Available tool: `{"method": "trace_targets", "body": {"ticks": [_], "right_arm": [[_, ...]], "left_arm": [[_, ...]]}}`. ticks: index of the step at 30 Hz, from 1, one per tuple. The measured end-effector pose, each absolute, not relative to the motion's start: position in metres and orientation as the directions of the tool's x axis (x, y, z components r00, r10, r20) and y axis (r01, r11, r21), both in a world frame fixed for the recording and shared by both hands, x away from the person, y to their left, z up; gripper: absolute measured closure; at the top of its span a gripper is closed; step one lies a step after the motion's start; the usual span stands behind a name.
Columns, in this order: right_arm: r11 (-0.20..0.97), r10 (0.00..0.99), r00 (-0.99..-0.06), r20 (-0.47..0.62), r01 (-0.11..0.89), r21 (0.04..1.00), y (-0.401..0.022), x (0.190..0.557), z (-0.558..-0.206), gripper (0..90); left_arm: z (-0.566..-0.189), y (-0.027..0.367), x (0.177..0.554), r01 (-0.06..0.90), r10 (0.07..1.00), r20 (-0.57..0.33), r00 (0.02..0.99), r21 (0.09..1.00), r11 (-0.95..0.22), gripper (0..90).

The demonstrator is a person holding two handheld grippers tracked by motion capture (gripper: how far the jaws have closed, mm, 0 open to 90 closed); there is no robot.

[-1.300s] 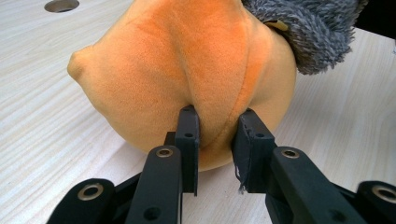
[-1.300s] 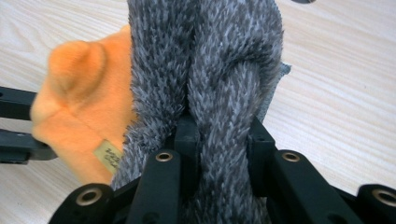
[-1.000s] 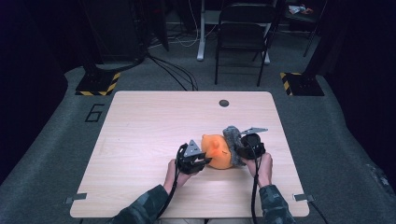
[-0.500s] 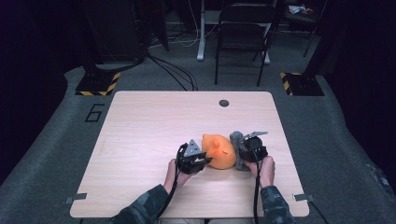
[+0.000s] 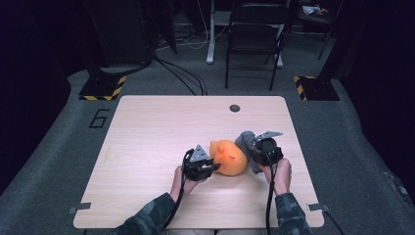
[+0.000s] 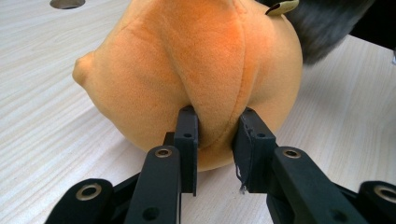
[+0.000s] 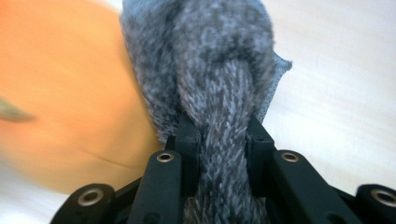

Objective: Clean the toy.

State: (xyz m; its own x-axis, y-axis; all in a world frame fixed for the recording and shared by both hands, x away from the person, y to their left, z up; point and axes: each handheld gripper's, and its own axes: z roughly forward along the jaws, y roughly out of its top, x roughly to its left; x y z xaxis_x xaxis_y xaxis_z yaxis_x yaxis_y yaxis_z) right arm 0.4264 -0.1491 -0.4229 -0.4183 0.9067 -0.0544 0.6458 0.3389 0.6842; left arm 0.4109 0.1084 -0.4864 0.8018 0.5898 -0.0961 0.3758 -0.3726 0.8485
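Jaws first: the left gripper [image 5: 211, 163] has its jaws pinched narrow on a fold of the orange plush toy [image 6: 196, 70], a ridge of fabric squeezed between the two black pads. Over on the right gripper [image 5: 253, 147], the jaws are clamped on a thick tuft of the grey furry piece [image 7: 219, 93], fur bulging out on both sides of the pads.

The plush toy [image 5: 228, 157] sits on the table [image 5: 156, 127], toward the near right part of it, right between the two hands, with the grey furry piece [image 5: 245, 141] pressed against its far right side.

This looks like a two-handed pull or lift on one soft body. To do it well, the left hand should anchor, since that grip has only a thin pleat and could slip off if tugged hard. The right hand has the deeper bite, so it should lead, slow and steady, along the line of the fur rather than across it. Watch the seam where grey meets orange: soft stuffing stretches before it moves, so take up slack first.
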Motion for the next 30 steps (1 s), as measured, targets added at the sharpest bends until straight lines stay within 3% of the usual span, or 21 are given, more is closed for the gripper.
{"method": "trace_targets", "body": {"ticks": [5,10,18,30], "right_arm": [[0.371,0.854,-0.517,-0.053,0.535,0.759,-0.126,0.408,-0.387,72.7],[0.435,0.804,-0.593,-0.053,0.524,0.732,-0.100,0.406,-0.399,72.6],[0.442,0.833,-0.546,-0.088,0.562,0.699,-0.104,0.413,-0.419,72.6],[0.369,0.880,-0.475,-0.026,0.646,0.668,-0.132,0.428,-0.440,72.6]], "left_arm": [[-0.486,0.107,0.411,0.360,0.588,-0.077,0.805,0.852,-0.381,72.1],[-0.487,0.108,0.410,0.362,0.586,-0.074,0.807,0.846,-0.391,72.0],[-0.490,0.106,0.410,0.353,0.585,-0.062,0.809,0.846,-0.399,72.0],[-0.490,0.107,0.410,0.359,0.584,-0.069,0.809,0.845,-0.397,71.9]]}}
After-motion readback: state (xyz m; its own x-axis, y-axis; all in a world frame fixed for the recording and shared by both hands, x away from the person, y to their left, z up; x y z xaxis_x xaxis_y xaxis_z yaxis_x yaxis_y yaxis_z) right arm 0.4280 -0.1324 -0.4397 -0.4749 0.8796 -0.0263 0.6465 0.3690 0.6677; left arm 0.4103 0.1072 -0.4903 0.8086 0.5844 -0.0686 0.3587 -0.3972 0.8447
